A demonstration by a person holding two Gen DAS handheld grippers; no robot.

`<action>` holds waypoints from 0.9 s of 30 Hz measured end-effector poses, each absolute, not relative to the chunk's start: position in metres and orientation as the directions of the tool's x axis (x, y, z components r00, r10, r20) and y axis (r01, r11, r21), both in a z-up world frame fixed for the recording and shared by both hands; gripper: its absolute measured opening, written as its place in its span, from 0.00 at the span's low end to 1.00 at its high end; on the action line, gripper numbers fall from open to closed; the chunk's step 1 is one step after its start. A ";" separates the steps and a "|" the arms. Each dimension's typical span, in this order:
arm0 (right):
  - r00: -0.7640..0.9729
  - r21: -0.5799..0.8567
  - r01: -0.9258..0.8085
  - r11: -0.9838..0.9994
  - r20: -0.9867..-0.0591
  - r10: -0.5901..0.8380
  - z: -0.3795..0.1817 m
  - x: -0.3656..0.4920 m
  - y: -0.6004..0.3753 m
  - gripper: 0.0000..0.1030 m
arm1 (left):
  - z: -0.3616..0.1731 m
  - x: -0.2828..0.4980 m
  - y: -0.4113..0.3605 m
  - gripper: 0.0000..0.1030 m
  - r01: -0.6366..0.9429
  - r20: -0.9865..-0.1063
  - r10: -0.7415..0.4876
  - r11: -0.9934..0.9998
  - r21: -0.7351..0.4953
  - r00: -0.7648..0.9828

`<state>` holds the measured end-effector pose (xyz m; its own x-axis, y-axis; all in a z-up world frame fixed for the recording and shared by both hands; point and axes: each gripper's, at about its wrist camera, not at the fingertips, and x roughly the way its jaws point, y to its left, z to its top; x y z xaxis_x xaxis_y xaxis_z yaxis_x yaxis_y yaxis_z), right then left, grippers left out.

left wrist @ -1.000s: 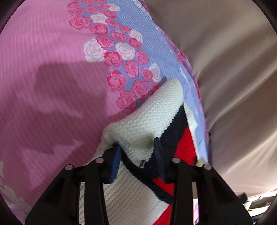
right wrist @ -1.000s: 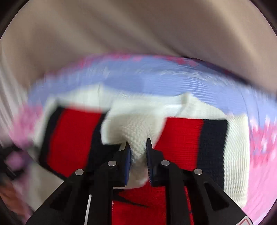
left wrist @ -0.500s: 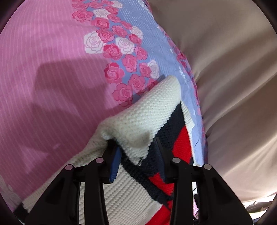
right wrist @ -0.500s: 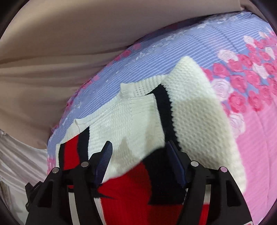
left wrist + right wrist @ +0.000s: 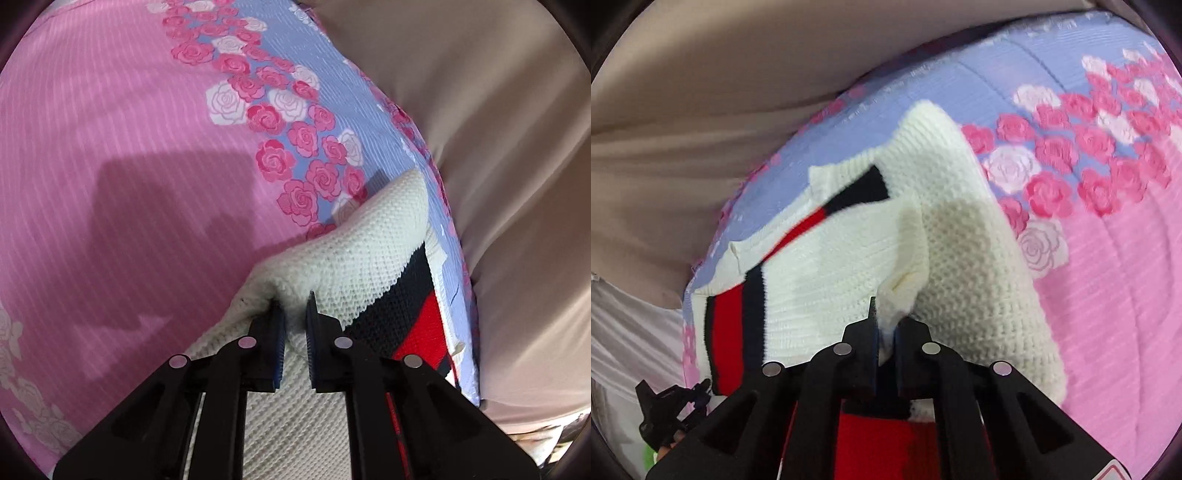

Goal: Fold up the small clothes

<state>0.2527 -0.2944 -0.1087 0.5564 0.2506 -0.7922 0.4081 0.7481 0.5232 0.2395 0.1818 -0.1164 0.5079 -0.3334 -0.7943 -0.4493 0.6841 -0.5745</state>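
Observation:
A small knit sweater (image 5: 960,236), white with navy and red stripes, lies partly folded on a bedspread. In the left wrist view my left gripper (image 5: 294,306) is shut on a fold of the sweater's (image 5: 354,254) white edge and holds it raised. In the right wrist view my right gripper (image 5: 885,314) is shut on another white fold near the sweater's middle. A white panel is folded over the striped part, and stripes show at the left and below my fingers.
The bedspread is pink (image 5: 110,147) with a band of roses (image 5: 295,140) and a lilac border (image 5: 979,85). Beige fabric (image 5: 498,147) lies past its edge. A black object (image 5: 665,410) sits at the lower left of the right wrist view.
My left jaws have closed from wide apart to shut on the white fold. My right gripper was shut, opened half a second ago, and has shut again on a white fold.

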 end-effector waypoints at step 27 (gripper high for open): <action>0.421 0.280 -0.315 0.907 -0.815 0.398 -0.083 0.464 0.033 0.06 | -0.126 0.241 0.199 0.10 -0.326 -0.737 -0.462 0.687 -0.649 0.493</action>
